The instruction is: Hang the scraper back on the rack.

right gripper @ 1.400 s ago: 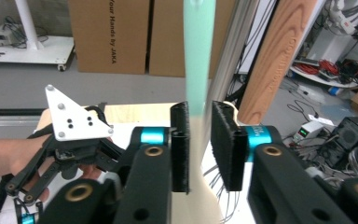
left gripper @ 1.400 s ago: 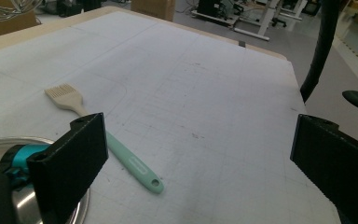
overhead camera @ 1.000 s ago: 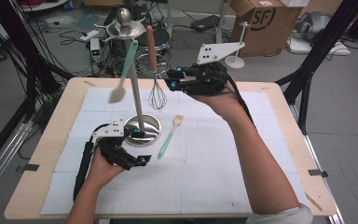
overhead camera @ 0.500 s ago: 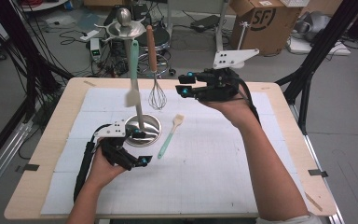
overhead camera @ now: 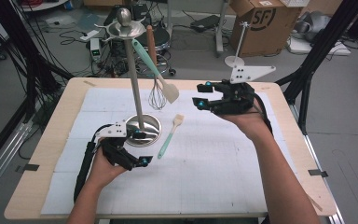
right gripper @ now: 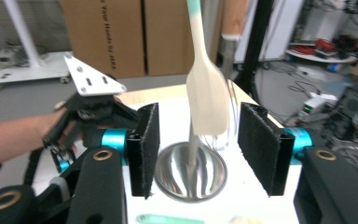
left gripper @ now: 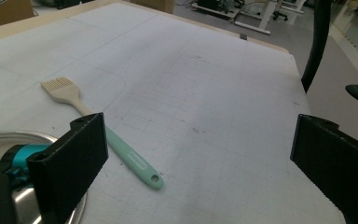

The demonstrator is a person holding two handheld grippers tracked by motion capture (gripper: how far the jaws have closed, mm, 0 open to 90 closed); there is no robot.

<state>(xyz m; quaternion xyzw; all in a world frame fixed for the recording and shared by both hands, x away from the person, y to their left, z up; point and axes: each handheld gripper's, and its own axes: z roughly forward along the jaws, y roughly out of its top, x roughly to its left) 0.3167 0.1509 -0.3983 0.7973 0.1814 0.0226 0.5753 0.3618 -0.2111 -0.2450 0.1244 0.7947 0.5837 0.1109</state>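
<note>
Standing just ahead of our left gripper (overhead camera: 142,148), the steel rack (overhead camera: 140,116) carries a hanging spatula (overhead camera: 158,77). Our right gripper (overhead camera: 201,95), off to its right, has just been opening, jaws apart and empty. The left's jaws are wide; the brush (left gripper: 102,135) lies before them.

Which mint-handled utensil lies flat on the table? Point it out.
The basting brush, lying on the white mat beside the stand's base. The spatula has a mint handle too, but it hangs tilted from the stand's top.
</note>
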